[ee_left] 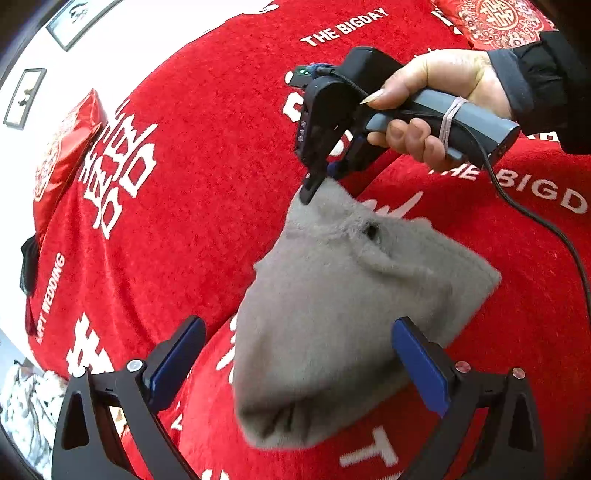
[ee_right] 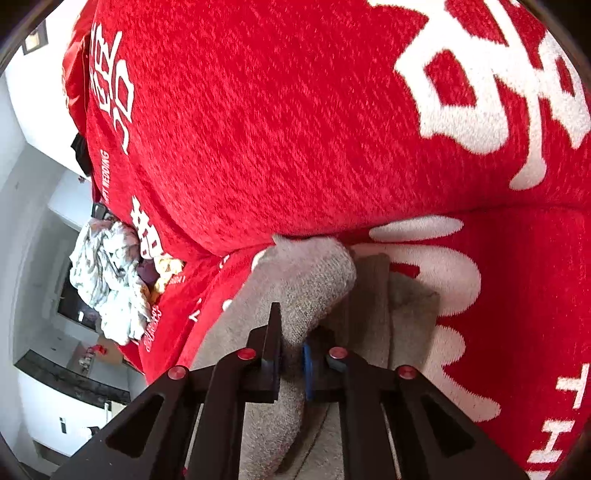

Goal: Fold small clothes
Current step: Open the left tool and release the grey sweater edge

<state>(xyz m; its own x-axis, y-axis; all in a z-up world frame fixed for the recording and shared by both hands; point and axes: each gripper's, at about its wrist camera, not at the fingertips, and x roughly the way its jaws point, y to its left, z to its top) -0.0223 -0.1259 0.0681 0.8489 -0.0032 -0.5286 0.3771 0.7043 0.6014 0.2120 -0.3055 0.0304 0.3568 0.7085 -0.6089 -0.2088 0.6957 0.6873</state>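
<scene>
A small grey fuzzy garment (ee_left: 343,317) lies on a red blanket with white lettering (ee_left: 184,192). In the left wrist view my right gripper (ee_left: 319,181), held by a hand, is shut on the garment's far corner and lifts it. My left gripper (ee_left: 299,354) is open, its blue-padded fingers on either side of the garment's near part, not gripping it. In the right wrist view my right gripper (ee_right: 291,360) is shut on a fold of the grey garment (ee_right: 306,284), which bunches ahead of the fingers.
A red embroidered pillow (ee_left: 62,158) lies at the blanket's left edge, another (ee_left: 495,18) at top right. A pile of light clothes (ee_right: 107,277) sits past the bed's edge. The right gripper's black cable (ee_left: 546,229) trails across the blanket.
</scene>
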